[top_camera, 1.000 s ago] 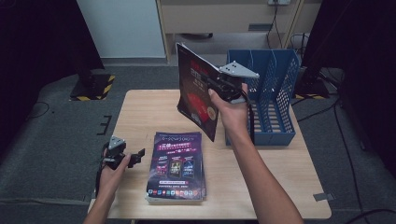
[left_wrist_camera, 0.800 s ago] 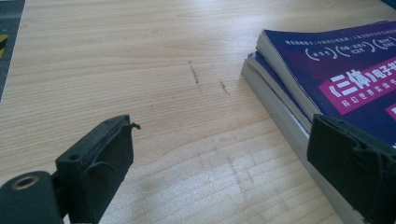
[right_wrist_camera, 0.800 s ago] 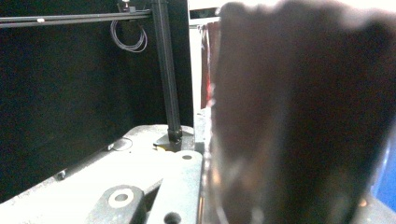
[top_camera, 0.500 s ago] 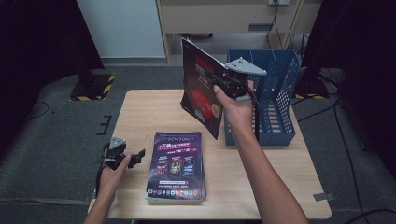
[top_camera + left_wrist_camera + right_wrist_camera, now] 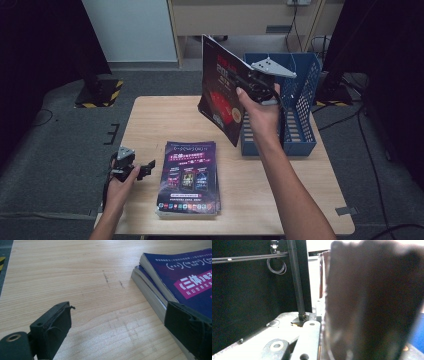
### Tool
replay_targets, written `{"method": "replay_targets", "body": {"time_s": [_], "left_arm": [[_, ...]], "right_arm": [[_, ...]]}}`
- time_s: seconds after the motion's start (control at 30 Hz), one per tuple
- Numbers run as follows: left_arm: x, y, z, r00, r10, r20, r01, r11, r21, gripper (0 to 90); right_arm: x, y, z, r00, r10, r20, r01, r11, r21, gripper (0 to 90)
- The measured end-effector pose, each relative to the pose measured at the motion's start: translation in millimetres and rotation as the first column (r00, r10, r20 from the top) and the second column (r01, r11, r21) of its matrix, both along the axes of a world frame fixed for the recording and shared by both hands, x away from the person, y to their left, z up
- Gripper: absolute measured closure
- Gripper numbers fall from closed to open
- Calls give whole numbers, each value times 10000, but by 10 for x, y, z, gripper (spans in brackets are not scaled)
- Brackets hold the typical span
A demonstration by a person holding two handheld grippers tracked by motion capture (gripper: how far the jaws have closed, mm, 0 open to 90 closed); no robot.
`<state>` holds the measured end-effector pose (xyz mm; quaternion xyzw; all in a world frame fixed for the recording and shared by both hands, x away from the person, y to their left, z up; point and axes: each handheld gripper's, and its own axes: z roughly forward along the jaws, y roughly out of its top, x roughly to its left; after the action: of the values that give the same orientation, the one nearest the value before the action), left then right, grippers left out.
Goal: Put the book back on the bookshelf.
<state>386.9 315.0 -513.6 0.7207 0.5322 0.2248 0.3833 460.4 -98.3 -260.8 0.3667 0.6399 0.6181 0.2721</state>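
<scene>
We saw the wooden worktop (image 5: 150, 120) carrying a blue slotted file rack (image 5: 305, 115) along its right edge, toward the far right corner. Nearer the front edge, about midway across, lay a stack of purple-covered books (image 5: 190, 177), flat and face up; in the left gripper view the stack (image 5: 175, 277) showed two thick books, the upper one set slightly askew on the lower.

Our right hand-held gripper (image 5: 246, 79) was raised above the far half of the worktop, just left of the file rack. It was clamped on a dark red-and-black magazine (image 5: 222, 87), which hung nearly upright and tilted, its lower corner beside the rack's near left corner. In the right gripper view the magazine (image 5: 372, 305) was a dark blur pressed close against the camera.

Our left hand-held gripper (image 5: 145, 169) rested low over the front left part of the worktop, just left of the stack. Its jaws stood wide apart and held nothing, with bare wood between them and the right jaw close beside the books' edge.
</scene>
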Motion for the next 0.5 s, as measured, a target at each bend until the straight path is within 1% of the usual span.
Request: {"method": "replay_targets", "body": {"time_s": [0.17, 0.5], "left_arm": [[0, -4, -3, 10000, 17, 5, -17, 10000, -24, 68], [1, -7, -5, 10000, -10, -21, 10, 10000, 1, 68]], "right_arm": [[-2, -50, 13, 9999, -106, 5, 106, 9999, -11, 870], [-19, -233, 29, 9992, -411, 18, 411, 9991, -58, 870]]}}
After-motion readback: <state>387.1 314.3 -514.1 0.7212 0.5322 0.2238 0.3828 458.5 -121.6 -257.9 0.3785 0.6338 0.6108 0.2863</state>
